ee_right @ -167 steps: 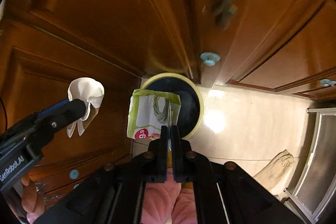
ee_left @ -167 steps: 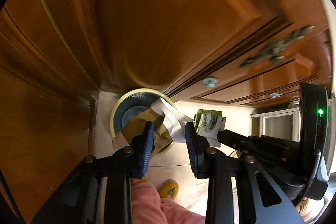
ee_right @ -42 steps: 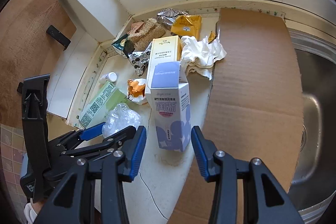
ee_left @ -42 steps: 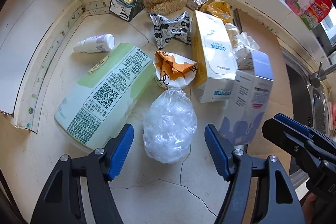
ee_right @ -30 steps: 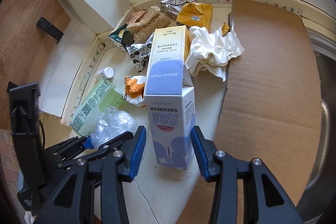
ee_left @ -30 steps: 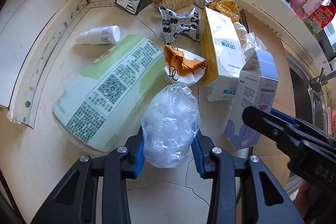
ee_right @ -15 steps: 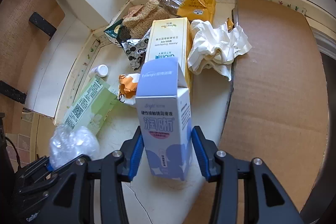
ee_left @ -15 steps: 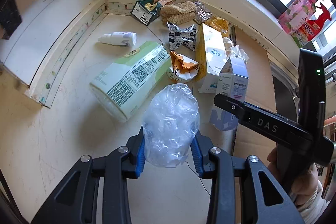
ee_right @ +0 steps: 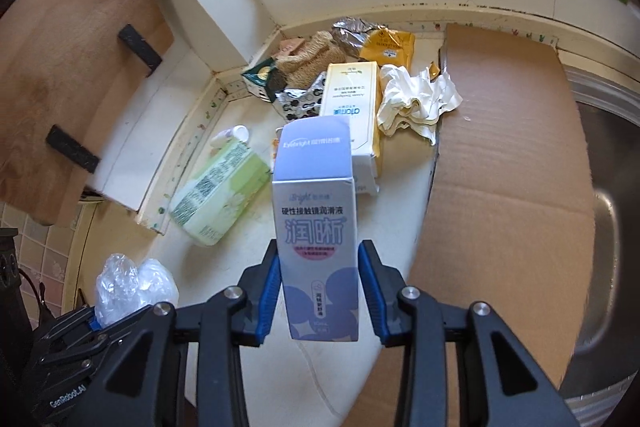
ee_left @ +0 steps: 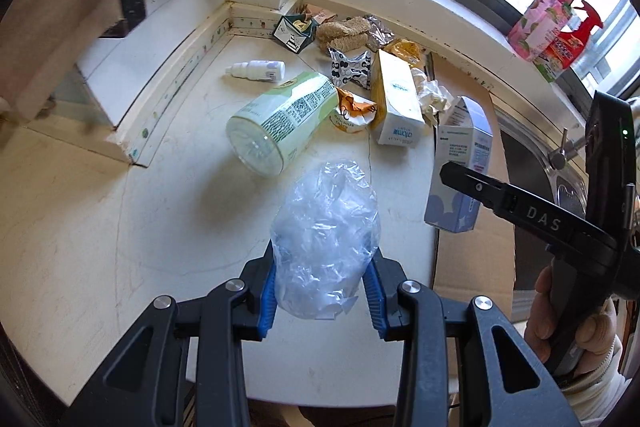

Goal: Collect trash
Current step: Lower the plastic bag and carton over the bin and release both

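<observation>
Carrying two pieces at once is where you could come unstuck. Your left gripper [ee_left: 322, 301] has its pads pressed into a crumpled clear plastic bag [ee_left: 326, 239], lifted clear of the counter [ee_left: 120, 227] near its front edge. That film is slippery and squashy, so I judge it could slide out of the pads if you swing fast or tip the fingers further down.

Your right gripper [ee_right: 318, 301] has the pale blue carton [ee_right: 316, 227] between its pads, and the jaws are closing on it. The grip sits low on the carton, with most of its height above the pads. It looks like thin card, so it may crush or pivot forward if you squeeze unevenly.

Watch the two tools as well: they travel close together and could knock each other on the way to the bin.

Much trash remains at the counter's back corner: a green-labelled pack [ee_left: 280, 123], a yellow box [ee_left: 396, 107], crumpled white paper [ee_right: 416, 99], a small white bottle [ee_left: 258, 70].

No bin shows in either view. From the left view, the right gripper's near finger hides the carton's side, so the contact there is unclear. Whether the carton is empty, you cannot tell.
</observation>
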### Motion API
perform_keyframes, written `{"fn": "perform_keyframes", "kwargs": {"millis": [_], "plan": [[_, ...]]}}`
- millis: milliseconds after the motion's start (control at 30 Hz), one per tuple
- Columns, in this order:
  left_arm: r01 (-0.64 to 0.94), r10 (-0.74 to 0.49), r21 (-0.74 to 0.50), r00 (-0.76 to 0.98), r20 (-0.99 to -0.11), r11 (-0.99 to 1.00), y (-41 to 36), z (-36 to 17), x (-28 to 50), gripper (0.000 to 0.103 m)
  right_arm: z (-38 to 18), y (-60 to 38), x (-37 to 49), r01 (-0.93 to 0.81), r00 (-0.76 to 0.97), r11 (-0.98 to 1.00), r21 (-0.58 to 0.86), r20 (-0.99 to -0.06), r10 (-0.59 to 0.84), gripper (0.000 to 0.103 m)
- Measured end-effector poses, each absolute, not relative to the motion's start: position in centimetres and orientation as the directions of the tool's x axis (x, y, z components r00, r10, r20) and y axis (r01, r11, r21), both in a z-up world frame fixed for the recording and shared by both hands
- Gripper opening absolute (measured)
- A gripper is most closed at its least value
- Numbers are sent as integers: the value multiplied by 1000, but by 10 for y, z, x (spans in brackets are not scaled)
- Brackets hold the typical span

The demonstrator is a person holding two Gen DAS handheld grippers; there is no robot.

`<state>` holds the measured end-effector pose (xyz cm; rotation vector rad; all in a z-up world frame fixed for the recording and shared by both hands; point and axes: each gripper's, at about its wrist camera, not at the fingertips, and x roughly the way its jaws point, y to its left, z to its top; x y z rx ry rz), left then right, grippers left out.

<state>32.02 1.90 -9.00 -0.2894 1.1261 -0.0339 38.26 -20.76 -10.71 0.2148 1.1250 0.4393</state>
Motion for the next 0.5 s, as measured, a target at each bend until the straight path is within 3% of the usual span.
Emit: {"fn": "perform_keyframes", "kwargs": {"millis": [500], "plan": [[13,-223,-250,497,-838,968,49,-50,196,35,-46,-195,216,-204,440,911,358,-798,412,38]]}}
